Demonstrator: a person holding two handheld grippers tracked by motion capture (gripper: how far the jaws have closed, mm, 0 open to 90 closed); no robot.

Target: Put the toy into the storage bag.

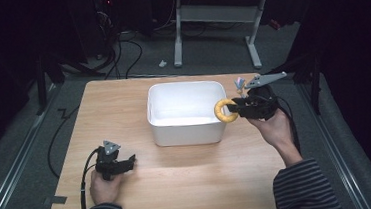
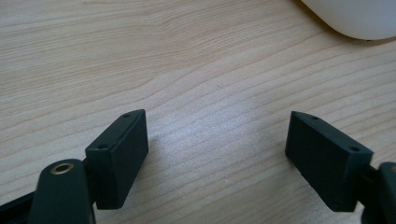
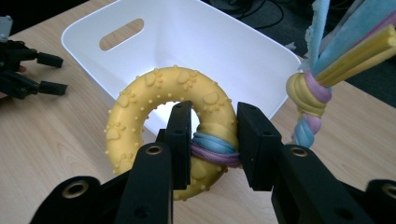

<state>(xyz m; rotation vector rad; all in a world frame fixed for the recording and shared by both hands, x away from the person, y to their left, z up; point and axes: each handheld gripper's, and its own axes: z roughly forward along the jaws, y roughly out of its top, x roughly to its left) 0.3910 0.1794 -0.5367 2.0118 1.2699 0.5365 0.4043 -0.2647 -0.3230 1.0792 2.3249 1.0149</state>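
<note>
Left gripper (image 1: 128,162) sits low on the near-left of the light wood-grain counter (image 1: 189,174), jaws spread wide with nothing between them, bare wood underneath in the left gripper view. Idle, well apart from the toy.

Right gripper (image 3: 214,144): jaws pinching the yellow rubber ring toy with raised paw prints and studs (image 3: 140,112), right where the blue-and-purple fleece wrap (image 3: 212,148) loops round it. In the high view the ring (image 1: 222,110) hangs at the right rim of the white rectangular plastic bin with a slot handle (image 1: 157,117), held off the counter, about level with the rim and partly over it.

Handling, my read:
- Ring looks light, rubbery, some give under squeeze. Studs add grip, so bare rubber shouldn't slip much.
- Current hold on the fleece wrap is decent: soft, compressible, high friction. Downside: the fabric may slide round the ring (can't tell how tight the knot is).
- Braided fleece tail in pastel blue, pink and yellow (image 3: 322,60) is floppy; it rises past the knot on the far right of the right gripper view, touching nothing I can see. It'll swing and could snag the bin rim.
- Alternative hold: across the ring's body, jaws through the hole.

Bin looks empty, far wall and slot handle (image 3: 121,33) unobstructed.
</note>
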